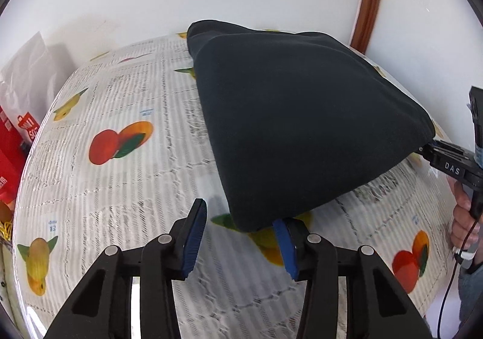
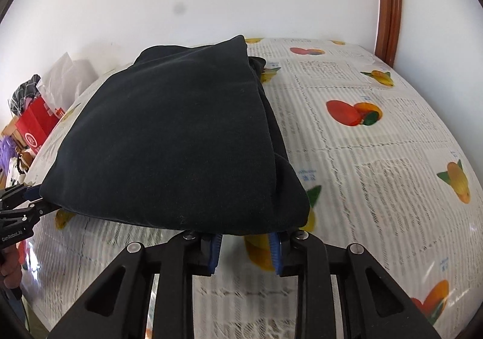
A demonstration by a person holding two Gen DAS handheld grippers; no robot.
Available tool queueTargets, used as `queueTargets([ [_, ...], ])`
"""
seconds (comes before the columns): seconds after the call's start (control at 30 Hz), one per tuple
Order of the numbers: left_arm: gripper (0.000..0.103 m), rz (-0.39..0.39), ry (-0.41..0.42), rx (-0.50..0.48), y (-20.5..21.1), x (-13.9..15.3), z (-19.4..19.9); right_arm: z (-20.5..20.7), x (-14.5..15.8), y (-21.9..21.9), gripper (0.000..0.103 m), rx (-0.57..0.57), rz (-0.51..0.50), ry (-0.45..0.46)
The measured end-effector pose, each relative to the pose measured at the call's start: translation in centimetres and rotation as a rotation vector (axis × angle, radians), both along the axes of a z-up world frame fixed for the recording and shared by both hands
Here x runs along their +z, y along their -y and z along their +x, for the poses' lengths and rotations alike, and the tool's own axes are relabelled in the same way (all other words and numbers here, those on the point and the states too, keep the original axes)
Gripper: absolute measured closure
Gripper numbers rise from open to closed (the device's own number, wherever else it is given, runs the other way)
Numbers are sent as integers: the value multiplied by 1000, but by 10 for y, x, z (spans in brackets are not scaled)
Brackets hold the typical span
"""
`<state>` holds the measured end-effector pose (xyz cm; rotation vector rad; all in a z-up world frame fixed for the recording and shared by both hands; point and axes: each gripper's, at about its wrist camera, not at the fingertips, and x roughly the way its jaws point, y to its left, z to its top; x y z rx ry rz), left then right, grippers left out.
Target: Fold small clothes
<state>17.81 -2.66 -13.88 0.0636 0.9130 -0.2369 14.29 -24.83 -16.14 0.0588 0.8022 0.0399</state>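
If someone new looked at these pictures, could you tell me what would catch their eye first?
The large dark, near-black folded garment would dominate, lying on the table and filling the middle of both views. Beneath it, the glossy white tablecloth printed with newspaper text and bright fruit stands out next. The left gripper, with blue-padded fingers spread apart, sits at the garment's near corner, while the right gripper meets its other near corner, its fingertips hidden under the cloth.

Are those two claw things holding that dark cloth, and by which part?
The left gripper is open and grips nothing, only touching the near corner of the dark garment. Whether the right gripper pinches the garment's near edge cannot be told: the cloth hides its fingers.
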Motion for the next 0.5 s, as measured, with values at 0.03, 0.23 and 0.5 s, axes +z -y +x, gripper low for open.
queueTargets([
  [0.03,62,-2,-4,18,-4,0,4,3,-1,-2,77,0,6,2],
  [0.23,61,-102,-66,62,-25,-4,21,19,-1,-12,75,-10,14,-2],
  [0.5,51,-133,-74,60,-39,5,0,-21,15,0,72,79,-49,62],
])
